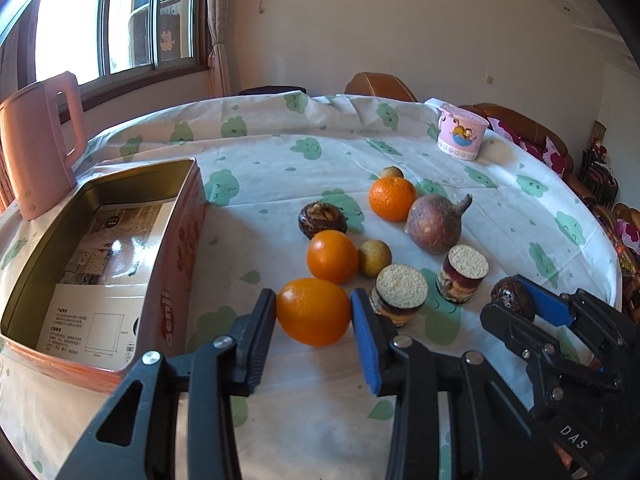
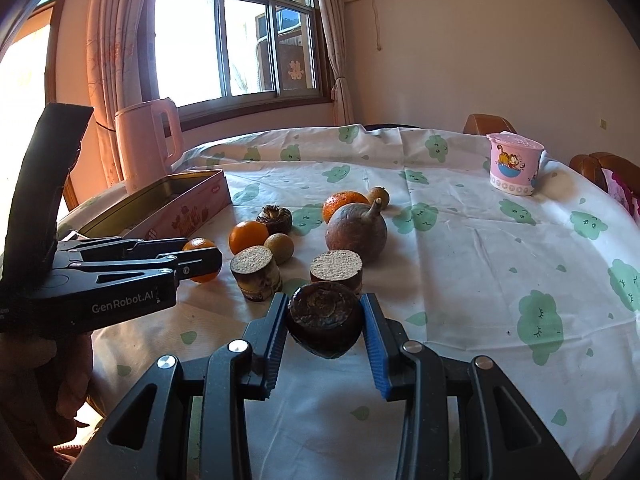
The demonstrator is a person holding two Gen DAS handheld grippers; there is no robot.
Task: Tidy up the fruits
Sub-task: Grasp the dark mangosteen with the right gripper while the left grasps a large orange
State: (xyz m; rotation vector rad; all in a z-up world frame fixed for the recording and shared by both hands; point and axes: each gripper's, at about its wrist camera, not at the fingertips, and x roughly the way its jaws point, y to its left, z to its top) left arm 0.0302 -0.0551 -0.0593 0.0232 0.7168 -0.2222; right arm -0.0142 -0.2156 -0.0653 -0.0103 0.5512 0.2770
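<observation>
Oranges, small round fruits and dark bulbs lie scattered on the worktop (image 1: 304, 400), right of the open tin box (image 1: 100, 264).

The left tool (image 1: 313, 312) has its fingers on both sides of the nearest orange (image 1: 313, 311). They look to touch the peel, but I cannot tell if they already press it or if the fruit is lifted. The right tool (image 2: 325, 322) is closed around a dark water chestnut (image 2: 325, 320), one pad on each flank, and the chestnut seems raised a little above the cloth.

My judgement on handling: the orange is round, quite heavy for its size and smooth, so it may roll or slip out. It is best taken across its widest middle with moderate pressure, because the peel gives a little. The water chestnut is light and hard with a flattened shape, so holding it on its sides is stable. The two cut sugarcane pieces (image 1: 400, 294) stand upright just beside the orange, so a sideways move of the left tool could knock one over.
</observation>
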